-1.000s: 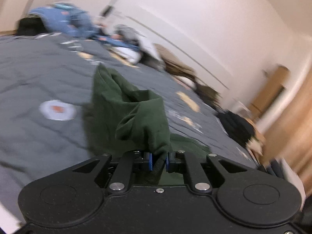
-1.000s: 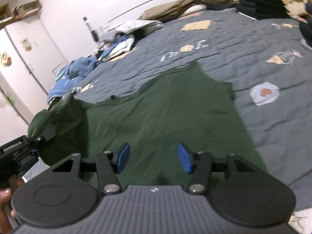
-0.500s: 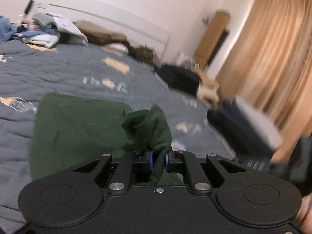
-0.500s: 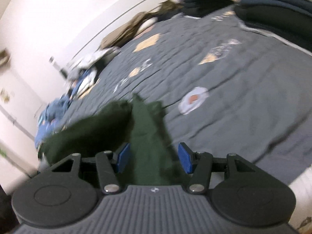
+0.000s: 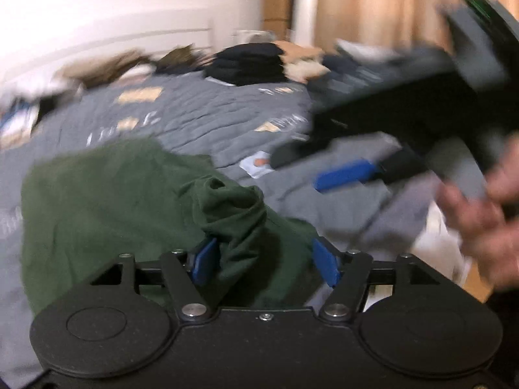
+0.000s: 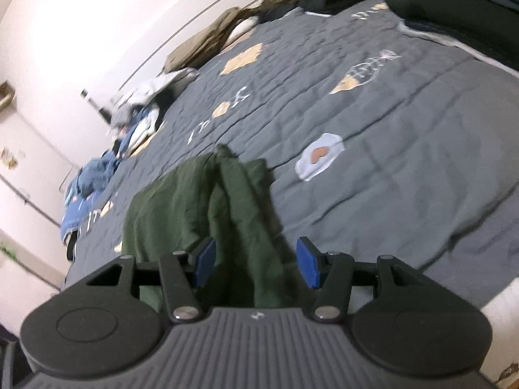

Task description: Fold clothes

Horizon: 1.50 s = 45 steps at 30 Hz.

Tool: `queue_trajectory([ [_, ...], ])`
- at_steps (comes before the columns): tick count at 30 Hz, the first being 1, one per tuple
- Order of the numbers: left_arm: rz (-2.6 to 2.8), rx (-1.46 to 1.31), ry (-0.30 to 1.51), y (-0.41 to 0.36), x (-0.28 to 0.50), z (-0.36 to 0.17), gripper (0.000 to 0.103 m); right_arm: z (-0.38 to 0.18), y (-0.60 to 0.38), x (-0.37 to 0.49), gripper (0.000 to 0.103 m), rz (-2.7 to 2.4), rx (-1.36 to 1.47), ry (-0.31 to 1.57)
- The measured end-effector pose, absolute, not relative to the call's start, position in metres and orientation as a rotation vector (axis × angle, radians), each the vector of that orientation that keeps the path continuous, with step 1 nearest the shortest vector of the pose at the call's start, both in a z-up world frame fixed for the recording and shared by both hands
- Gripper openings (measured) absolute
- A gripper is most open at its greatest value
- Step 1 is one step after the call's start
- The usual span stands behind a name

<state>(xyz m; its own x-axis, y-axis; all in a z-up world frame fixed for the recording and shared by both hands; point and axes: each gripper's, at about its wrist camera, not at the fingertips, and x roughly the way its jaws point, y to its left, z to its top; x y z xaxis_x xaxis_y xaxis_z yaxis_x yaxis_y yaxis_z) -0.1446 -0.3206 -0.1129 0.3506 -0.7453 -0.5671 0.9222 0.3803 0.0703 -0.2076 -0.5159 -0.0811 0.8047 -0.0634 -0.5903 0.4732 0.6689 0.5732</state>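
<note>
Fingers (image 5: pixel 205 261) of both grippers spread around green garment (image 5: pixel 97 201).

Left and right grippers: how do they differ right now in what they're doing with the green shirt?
Both are open, neither clamping. The left gripper has a bunched lump of green shirt rising between its fingers; the right gripper has a flatter folded strip lying between its fingers. The left view is motion-blurred, the right view is fairly sharp. Shared: blue pads, and the shirt resting on the grey quilt.
</note>
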Motion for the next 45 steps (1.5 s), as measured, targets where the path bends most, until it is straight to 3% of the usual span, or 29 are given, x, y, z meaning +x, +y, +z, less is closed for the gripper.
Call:
queue_trajectory([
  [4, -1.147, 0.469, 0.51, -0.309, -0.143, -0.103, 0.065, -0.075, -0.508, -0.204, 0.054, -0.285, 0.753, 0.568],
  [12, -1.05, 0.349, 0.557, -0.267, -0.107, -0.08, 0.079, -0.069, -0.48, -0.194, 0.054, -0.229, 0.61, 0.576],
  [22, -0.928, 0.195, 0.639, -0.254, -0.071, -0.08, 0.08, -0.054, -0.436, -0.191, 0.054, -0.165, 0.318, 0.464],
  [26, -0.897, 0.208, 0.642, -0.252, -0.066, -0.08, 0.08, -0.058, -0.423, -0.181, 0.054, -0.115, 0.237, 0.515],
  [29, -0.864, 0.226, 0.646, -0.252, -0.063, -0.081, 0.08, -0.066, -0.426, -0.177, 0.046, -0.117, 0.278, 0.538],
  [30, -0.849, 0.227, 0.652, -0.251, -0.06, -0.081, 0.08, -0.068, -0.429, -0.175, 0.036, -0.119, 0.291, 0.547],
  [31, -0.833, 0.217, 0.657, -0.249, -0.057, -0.08, 0.08, -0.07, -0.433, -0.175, 0.019, -0.144, 0.307, 0.554],
  [32, -0.815, 0.197, 0.669, -0.246, -0.053, -0.08, 0.08, -0.072, -0.438, -0.176, 0.013, -0.168, 0.324, 0.561],
  [37, -0.755, 0.138, 0.725, -0.238, -0.036, -0.082, 0.08, -0.083, -0.482, -0.186, 0.006, -0.245, 0.594, 0.588],
  [45, -0.797, 0.076, 0.745, -0.233, -0.032, -0.078, 0.08, -0.094, -0.482, -0.195, 0.005, -0.274, 0.504, 0.73],
])
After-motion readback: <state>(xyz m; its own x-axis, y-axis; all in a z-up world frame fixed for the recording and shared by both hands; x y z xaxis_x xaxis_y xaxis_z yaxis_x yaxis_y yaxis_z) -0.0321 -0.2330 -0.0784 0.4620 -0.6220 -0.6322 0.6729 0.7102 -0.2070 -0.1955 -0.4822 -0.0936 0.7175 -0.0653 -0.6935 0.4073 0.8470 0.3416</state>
